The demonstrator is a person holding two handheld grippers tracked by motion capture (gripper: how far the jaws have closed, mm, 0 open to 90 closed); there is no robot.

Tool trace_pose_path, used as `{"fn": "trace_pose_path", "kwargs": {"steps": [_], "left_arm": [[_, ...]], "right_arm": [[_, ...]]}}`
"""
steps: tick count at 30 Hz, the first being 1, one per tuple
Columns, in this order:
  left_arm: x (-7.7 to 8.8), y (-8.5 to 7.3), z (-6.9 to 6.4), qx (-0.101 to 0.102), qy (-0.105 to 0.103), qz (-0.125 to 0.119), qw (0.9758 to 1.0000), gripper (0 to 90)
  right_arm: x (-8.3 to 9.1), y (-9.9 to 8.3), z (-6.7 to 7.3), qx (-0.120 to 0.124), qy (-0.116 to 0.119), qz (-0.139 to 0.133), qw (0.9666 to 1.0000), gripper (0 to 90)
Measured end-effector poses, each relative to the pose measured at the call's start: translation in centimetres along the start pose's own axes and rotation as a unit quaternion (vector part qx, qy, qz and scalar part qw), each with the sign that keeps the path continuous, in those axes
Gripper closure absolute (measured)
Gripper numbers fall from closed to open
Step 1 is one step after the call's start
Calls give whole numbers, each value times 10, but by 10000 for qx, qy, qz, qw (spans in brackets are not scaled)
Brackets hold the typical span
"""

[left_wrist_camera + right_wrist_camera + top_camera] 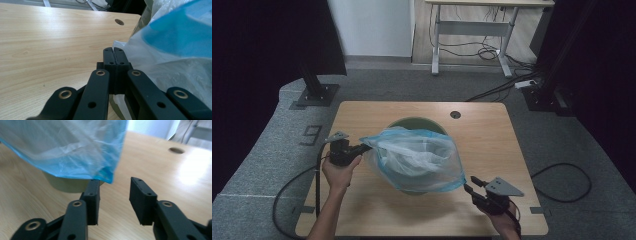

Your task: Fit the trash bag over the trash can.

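Observation:
A translucent blue plastic bag (417, 157) lies spread over the mouth of a round green bin (414, 122) in the middle of the wooden table (492, 135). My left gripper (362, 148) is shut on the bag's left corner; in the left gripper view the jaws (113, 56) meet with the plastic (175, 50) bunched at their tip. Near the table's front right, my right gripper (469, 183) stands open just off the bag's lower right corner. In the right gripper view its jaws (113, 185) are apart with nothing between them, and the bag's corner (107, 176) hangs just above the left jaw, over the bin (67, 185).
A round cable hole (455, 114) sits near the table's far edge. Black stand bases (317, 94) flank the table on grey carpet. A cable (562, 182) loops on the floor at right. A desk frame (472, 30) stands behind.

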State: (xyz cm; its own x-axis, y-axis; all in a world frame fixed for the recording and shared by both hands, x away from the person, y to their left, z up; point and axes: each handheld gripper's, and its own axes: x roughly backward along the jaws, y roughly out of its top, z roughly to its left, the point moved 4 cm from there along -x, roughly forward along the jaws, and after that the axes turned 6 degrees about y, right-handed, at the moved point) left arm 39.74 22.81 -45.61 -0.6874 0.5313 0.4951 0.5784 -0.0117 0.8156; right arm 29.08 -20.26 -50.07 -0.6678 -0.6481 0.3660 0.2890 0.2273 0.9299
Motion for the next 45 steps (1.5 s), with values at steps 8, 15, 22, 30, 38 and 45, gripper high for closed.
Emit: {"fn": "trace_pose_path", "kwargs": {"steps": [8,15,22,30,38,45], "left_arm": [[1,2,-5,-52,1,-20,10000,900],[2,2,-5,-50,9,-10,10000,900],[3,4,-5,-46,2,-28,10000,900],[1,3,-7,-52,-22,-20,10000,900],[1,3,-8,-54,-37,-2,10000,900],[0,2,-9,-63,-55,-13,10000,900]], "right_arm": [[25,39,-12,-11,73,-487,9988,447],[3,51,-3,-3,529,-522,9972,379],[-32,70,-11,138,925,-529,9942,375],[-47,73,-14,77,1034,-539,9932,479],[-52,79,-11,298,1070,-536,9924,613],[-49,79,-2,580,957,-536,9923,877]]}}
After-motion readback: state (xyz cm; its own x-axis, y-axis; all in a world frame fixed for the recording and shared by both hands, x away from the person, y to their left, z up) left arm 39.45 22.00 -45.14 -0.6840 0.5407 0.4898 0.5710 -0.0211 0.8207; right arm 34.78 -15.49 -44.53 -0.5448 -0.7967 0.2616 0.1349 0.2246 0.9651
